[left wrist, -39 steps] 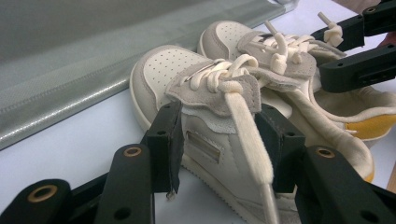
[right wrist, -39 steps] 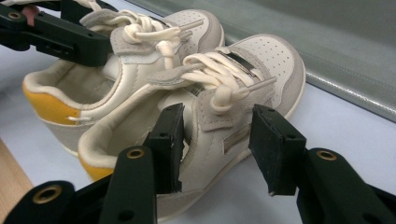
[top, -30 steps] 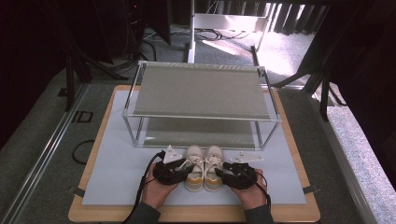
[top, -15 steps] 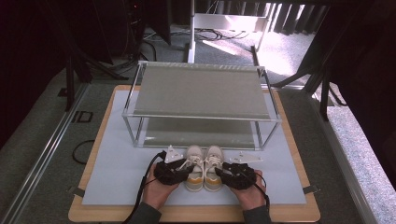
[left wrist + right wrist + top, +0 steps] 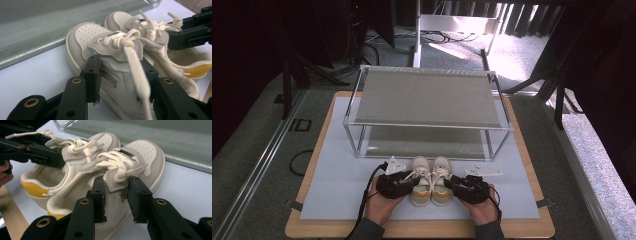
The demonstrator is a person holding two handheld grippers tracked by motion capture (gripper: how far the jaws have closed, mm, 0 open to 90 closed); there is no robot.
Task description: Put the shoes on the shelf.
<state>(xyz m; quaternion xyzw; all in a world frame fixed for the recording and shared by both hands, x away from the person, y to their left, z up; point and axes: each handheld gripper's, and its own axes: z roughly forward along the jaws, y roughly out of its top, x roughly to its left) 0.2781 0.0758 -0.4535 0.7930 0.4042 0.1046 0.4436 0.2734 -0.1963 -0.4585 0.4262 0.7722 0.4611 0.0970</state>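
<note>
I am gripping the left shoe (image 5: 105,62) with my left gripper (image 5: 398,182), the right shoe (image 5: 130,167) with my right gripper (image 5: 467,187), hands lying low on the surface (image 5: 337,195).

My left gripper (image 5: 404,181) and right gripper (image 5: 455,184) sit low, side by side (hands behind them), jaws clamped, pointing inward.

- Two cream sneakers (image 5: 431,179) stand side by side before a glass shelf rack (image 5: 427,125).
- Left gripper (image 5: 408,181) and right gripper (image 5: 451,184) flank them, seemingly clamped.
</note>
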